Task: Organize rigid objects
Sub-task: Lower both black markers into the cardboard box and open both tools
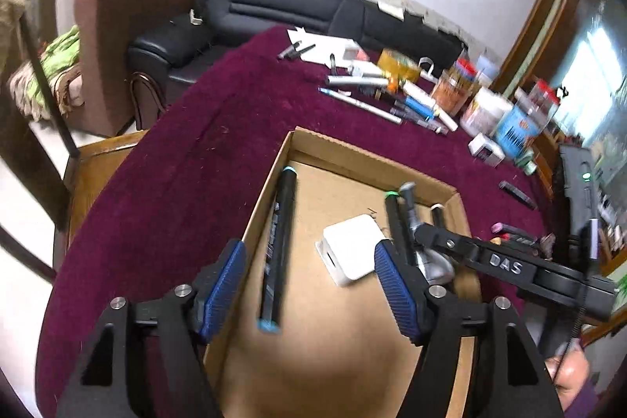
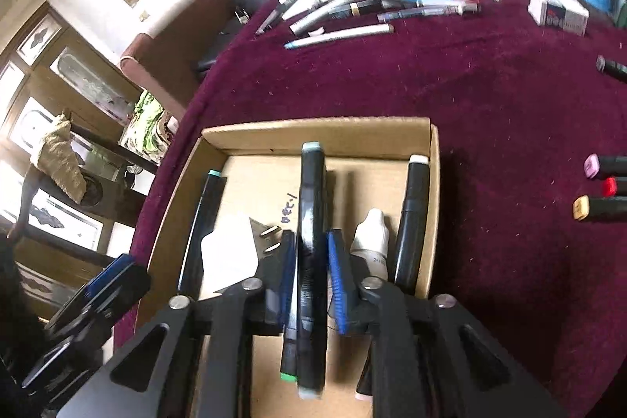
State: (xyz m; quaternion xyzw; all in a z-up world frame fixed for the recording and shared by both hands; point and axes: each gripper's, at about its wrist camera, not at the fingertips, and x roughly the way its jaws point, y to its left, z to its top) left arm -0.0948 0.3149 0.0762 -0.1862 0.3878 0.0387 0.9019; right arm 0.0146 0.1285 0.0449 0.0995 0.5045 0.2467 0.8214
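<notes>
only the right wrist view shows the right gripper (image 2: 311,281) slightly parted around a black light-blue-capped marker (image 2: 311,222); the left gripper (image 1: 309,285) gapes empty over the shallow cardboard box (image 1: 352,159).

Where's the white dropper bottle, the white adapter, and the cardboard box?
Dropper bottle (image 2: 372,241): right wrist view, on its shoulder below the cap.
White adapter (image 1: 352,247): left wrist view, on its flat top.
Cardboard box (image 2: 313,132): right wrist view, on its far wall.

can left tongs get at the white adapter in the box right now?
Probably yes. The left tongs stand open over the cardboard box, with the white adapter bare between the pads; only the right tongs, alongside, crowd it.
</notes>
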